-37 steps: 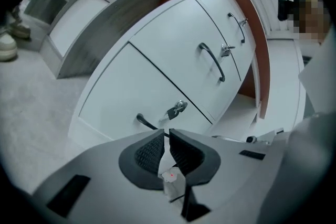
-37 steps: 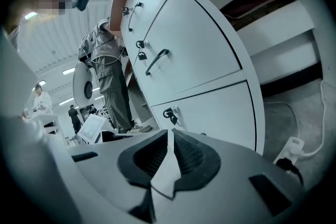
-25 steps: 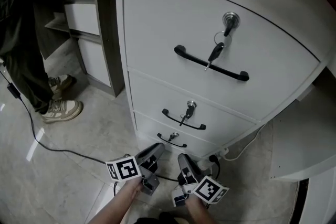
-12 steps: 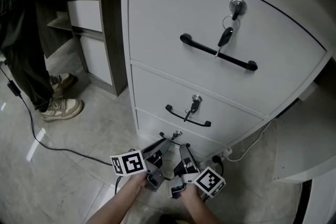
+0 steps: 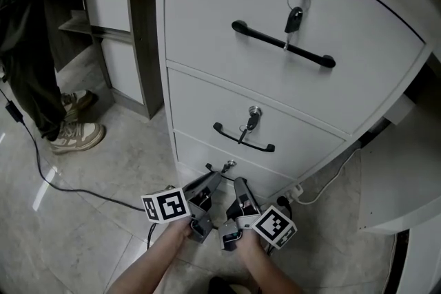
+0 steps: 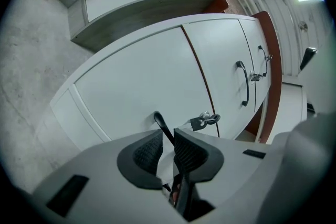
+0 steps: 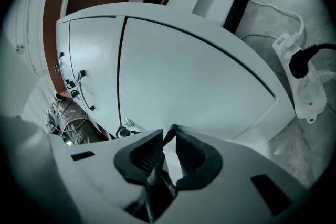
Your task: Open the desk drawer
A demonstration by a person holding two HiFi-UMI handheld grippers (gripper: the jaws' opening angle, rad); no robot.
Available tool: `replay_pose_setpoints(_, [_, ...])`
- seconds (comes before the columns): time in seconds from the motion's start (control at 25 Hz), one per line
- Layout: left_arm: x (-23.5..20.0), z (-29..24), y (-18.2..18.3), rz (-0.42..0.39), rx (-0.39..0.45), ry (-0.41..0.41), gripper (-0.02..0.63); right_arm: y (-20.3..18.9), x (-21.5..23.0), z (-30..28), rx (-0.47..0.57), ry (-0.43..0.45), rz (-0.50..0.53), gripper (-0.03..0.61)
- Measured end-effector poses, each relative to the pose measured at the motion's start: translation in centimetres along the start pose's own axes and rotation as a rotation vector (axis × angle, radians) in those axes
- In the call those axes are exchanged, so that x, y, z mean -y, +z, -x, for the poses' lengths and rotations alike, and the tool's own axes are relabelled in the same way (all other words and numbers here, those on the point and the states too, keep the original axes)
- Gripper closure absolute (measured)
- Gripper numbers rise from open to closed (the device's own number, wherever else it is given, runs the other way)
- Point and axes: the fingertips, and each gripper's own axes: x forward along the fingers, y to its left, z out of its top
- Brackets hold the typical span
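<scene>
The white cabinet has three drawers; the bottom drawer (image 5: pixel 193 151) carries a small black handle (image 5: pixel 219 167) with a key beside it. Both grippers reach level at that handle. My left gripper (image 5: pixel 212 180) is shut on the handle's left part; in the left gripper view the black bar (image 6: pixel 159 120) runs down between the ribbed pads of the left gripper (image 6: pixel 168 140), with the key ring (image 6: pixel 203 120) just beyond. My right gripper (image 5: pixel 240 184) has just been closing; the handle's end (image 7: pixel 170 132) sits pinched between the pads of the right gripper (image 7: pixel 169 147).
The middle drawer's handle (image 5: pixel 242 139) and the top drawer's handle (image 5: pixel 282 43) each have a key hanging by them. A white power strip (image 7: pixel 302 81) and cords lie on the floor at the right. A person's shoes (image 5: pixel 76 134) and a black cable (image 5: pixel 69 191) are at the left.
Both grippers moved up from the floor to the bottom drawer's handle. The right gripper's jaws stand narrower round the handle's end.
</scene>
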Motion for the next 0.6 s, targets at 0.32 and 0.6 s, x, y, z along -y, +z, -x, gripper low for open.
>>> replay_pose_setpoints(0.32, [0.18, 0.11, -0.12, -0.067, -0.001, 0.03, 0.546, -0.09, -0.04, 0.19, 0.006, 0.006, 0.1, 0.495])
replay_pose_setpoints(0.6, [0.51, 0.45, -0.6, -0.128, -0.037, 0.05, 0.548, -0.22, -0.06, 0.76, 0.027, 0.004, 0.117, 0.495])
